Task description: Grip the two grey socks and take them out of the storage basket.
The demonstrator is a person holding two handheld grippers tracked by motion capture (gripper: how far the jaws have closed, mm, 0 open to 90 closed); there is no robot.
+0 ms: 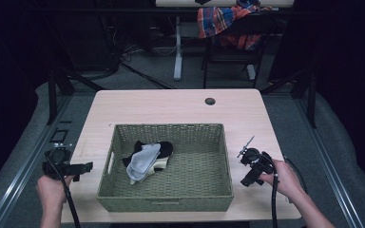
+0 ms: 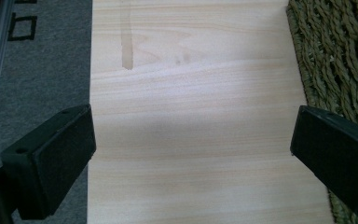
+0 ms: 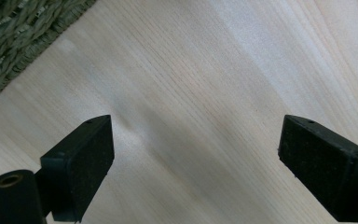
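We see a rectangular woven green wicker basket [image 1: 171, 190] sitting mid-table on a pale light-wood table [image 1: 171, 107] with rounded corners and a small round dark grommet hole [image 1: 210, 101] near the far edge. Inside the basket, toward its left half, lies a soft crumpled pile of socks [image 1: 145, 159]: light grey knit on top, black fabric under and behind it, a cream bit at the lower right.

Our left gripper [image 1: 83, 167], black, hard plastic, hovers at the table's left edge, just outside the basket's left wall; its jaws stand wide apart with nothing between them, flat grainy pads over bare wood grain in the left gripper view [image 2: 193, 144]. Our right gripper [image 1: 245, 180] hangs over the table right of the basket, near its right wall, jaws likewise spread wide and empty [image 3: 196, 163]. Thick twisted basket weave shows at that view's upper left corner. Neither gripper touches the socks or the basket.
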